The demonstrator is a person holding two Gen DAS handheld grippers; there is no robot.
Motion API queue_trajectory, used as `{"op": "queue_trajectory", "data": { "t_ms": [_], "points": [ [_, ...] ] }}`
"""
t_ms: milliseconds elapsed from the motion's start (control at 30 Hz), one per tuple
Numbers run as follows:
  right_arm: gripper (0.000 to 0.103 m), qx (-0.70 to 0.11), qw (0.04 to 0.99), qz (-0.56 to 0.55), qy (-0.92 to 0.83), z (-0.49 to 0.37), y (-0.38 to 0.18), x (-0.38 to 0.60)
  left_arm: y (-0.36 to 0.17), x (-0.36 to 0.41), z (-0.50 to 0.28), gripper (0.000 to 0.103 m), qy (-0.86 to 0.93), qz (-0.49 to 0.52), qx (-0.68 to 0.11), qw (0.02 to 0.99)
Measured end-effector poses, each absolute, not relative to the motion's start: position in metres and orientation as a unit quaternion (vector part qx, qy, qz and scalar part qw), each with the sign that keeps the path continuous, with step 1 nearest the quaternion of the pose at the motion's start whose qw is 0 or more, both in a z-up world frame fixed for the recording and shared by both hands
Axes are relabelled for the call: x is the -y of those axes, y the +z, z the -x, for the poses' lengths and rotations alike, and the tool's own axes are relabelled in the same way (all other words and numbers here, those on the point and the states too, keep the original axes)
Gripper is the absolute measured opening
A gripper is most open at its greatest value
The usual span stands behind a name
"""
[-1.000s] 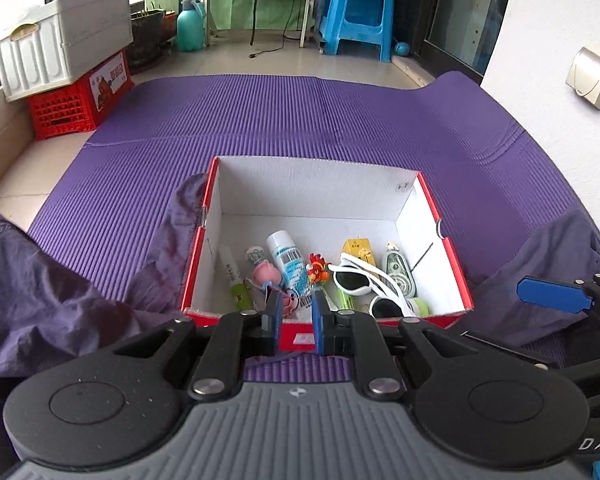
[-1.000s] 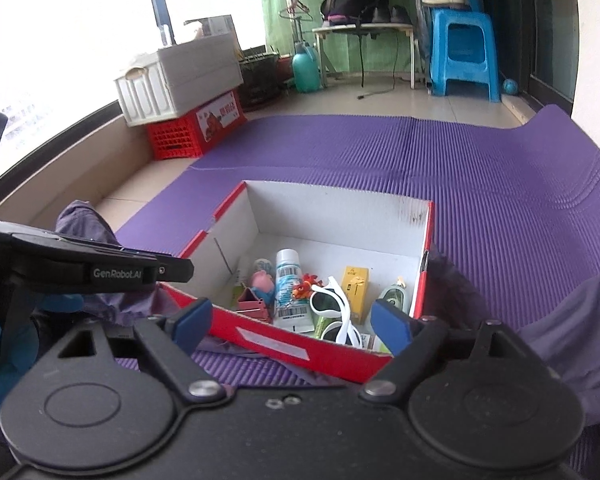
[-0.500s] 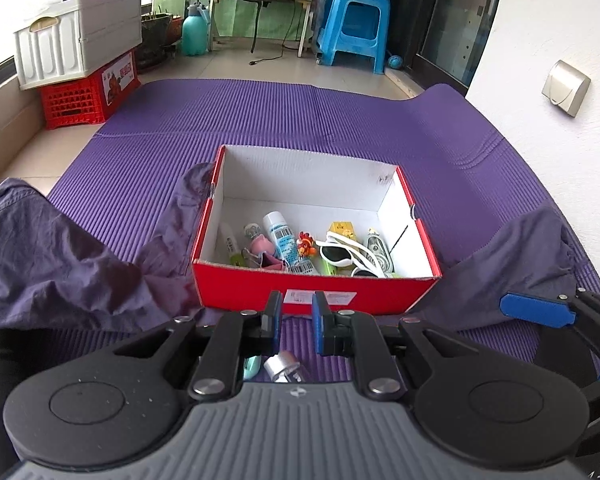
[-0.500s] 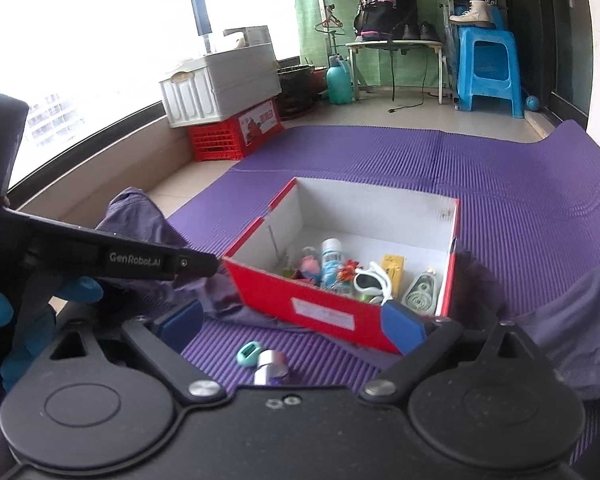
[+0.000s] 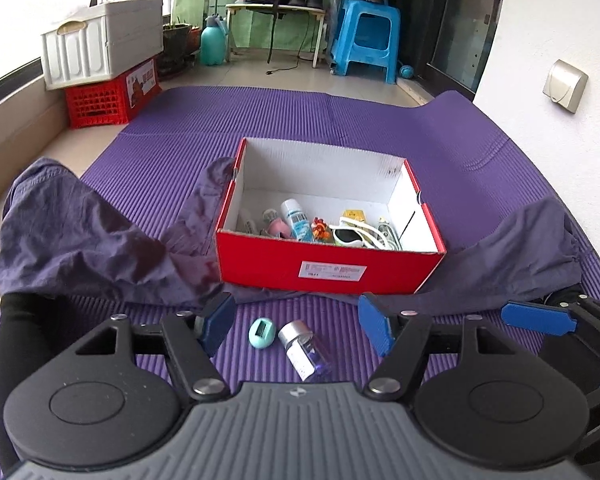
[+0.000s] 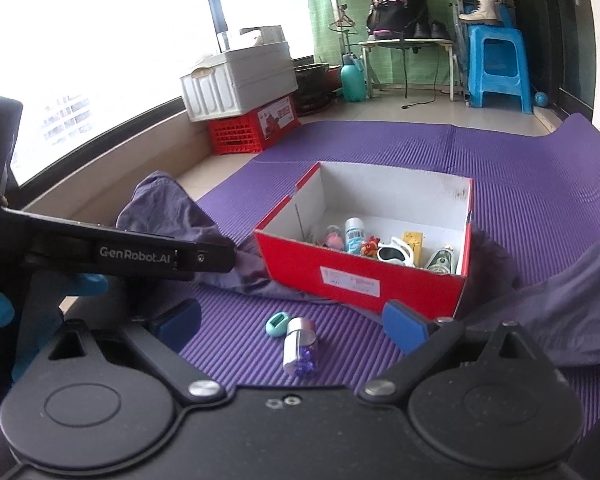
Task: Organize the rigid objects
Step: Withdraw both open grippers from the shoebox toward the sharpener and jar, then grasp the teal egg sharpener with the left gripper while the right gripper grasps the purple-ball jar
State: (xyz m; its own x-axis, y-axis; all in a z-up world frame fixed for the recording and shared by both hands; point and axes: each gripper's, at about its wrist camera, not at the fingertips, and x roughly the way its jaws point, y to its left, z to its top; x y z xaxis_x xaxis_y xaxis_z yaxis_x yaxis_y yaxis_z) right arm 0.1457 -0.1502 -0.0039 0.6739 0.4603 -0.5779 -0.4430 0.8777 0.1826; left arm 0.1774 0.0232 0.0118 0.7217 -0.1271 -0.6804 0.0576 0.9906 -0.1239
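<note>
Small glass vial (image 5: 302, 347) with silver cap is seen lying on the purple mat (image 5: 340, 120), just before the red box (image 5: 328, 270), cap pointing toward it. Left gripper (image 5: 296, 330), fingers just opened and empty, frames it closest; right gripper (image 6: 290, 326) is spread wide too.

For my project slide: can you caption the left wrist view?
Open left gripper above a small jar and teal egg-shaped item on the purple mat, before a red box of odds and ends.

Both wrist views look down, sharing the red box (image 5: 328, 268) nearby.
</note>
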Motion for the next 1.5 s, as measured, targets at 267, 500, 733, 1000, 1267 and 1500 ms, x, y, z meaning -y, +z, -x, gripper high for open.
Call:
{"op": "queue_trajectory", "data": {
  "t_ms": [267, 500, 733, 1000, 1267, 1500],
  "points": [
    [0.097, -0.331, 0.908, 0.001, 0.258, -0.141, -0.016, 0.139, -0.003, -0.034, -0.171, 0.088, -0.039, 0.057, -0.376, 0.924],
    [0.097, -0.348, 0.902, 0.009, 0.257, -0.145, -0.038, 0.131, -0.036, -0.050, -0.185, 0.090, -0.017, 0.077, -0.398, 0.914],
    [0.097, -0.375, 0.891, 0.001, 0.255, -0.158, -0.063, 0.127, -0.073, -0.070, -0.205, 0.090, 0.025, 0.098, -0.417, 0.903],
    [0.096, -0.404, 0.878, 0.018, 0.256, -0.184, -0.091, 0.113, -0.118, -0.066, -0.236, 0.090, 0.025, 0.085, -0.458, 0.885],
    [0.088, -0.432, 0.864, 0.050, 0.252, -0.220, -0.123, 0.099, -0.150, -0.060, -0.264, 0.090, 0.011, 0.074, -0.484, 0.872],
    [0.077, -0.447, 0.854, 0.054, 0.262, -0.238, -0.142, 0.086, -0.167, -0.056, -0.280, 0.090, 0.002, 0.064, -0.491, 0.869]
  ]
}}
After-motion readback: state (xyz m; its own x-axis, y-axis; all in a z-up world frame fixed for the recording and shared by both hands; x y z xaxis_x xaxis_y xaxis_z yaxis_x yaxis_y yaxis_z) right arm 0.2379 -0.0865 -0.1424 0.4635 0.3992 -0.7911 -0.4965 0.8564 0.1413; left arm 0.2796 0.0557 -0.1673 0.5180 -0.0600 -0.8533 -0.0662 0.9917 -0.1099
